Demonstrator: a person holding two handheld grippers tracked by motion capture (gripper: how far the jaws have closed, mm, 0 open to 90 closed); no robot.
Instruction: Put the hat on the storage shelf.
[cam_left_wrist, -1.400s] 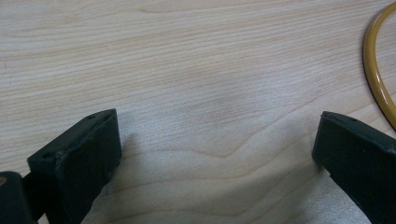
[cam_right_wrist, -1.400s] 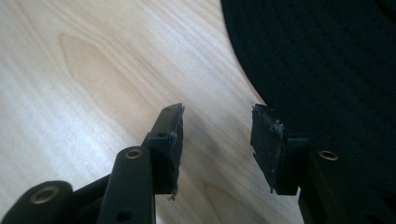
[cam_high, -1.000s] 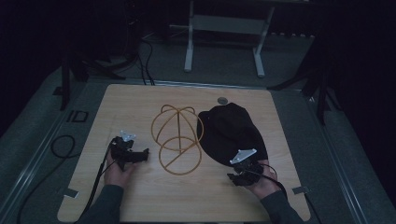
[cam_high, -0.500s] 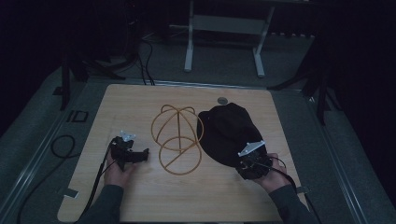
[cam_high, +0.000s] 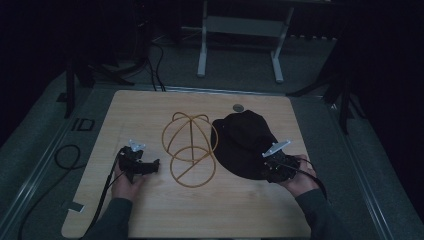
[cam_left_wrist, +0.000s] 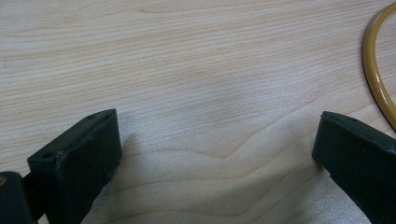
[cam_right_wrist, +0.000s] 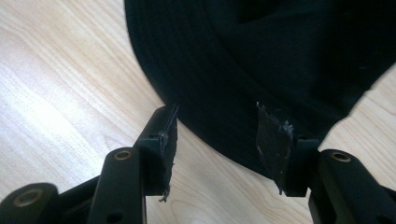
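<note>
A black cap (cam_high: 245, 135) lies on the wooden table (cam_high: 150, 110), right of a yellow wire cap stand (cam_high: 192, 186). My right gripper (cam_high: 267, 167) hovers at the cap's near right brim. In the right gripper view its jaws (cam_right_wrist: 217, 112) stand open and have just been opening. The brim of the cap (cam_right_wrist: 280, 56) lies just beyond the tips, and no pad presses on it. My left gripper (cam_high: 156, 164) rests low on the table, left of the stand. In the left gripper view it (cam_left_wrist: 215, 126) gapes wide over bare wood (cam_left_wrist: 187, 56), with the stand's yellow ring (cam_left_wrist: 373, 70) at the right edge.
A small grey round disc (cam_high: 238, 107) sits at the table's far edge. Behind the table stands a metal frame (cam_high: 240, 25). Cables (cam_high: 65, 155) loop on the floor to the left. A strip of tape (cam_high: 75, 206) marks the near left corner.
My right gripper has risen and moved right and farther along the cap's brim, with its jaws a little wider. The left gripper, cap and stand have stayed put.
</note>
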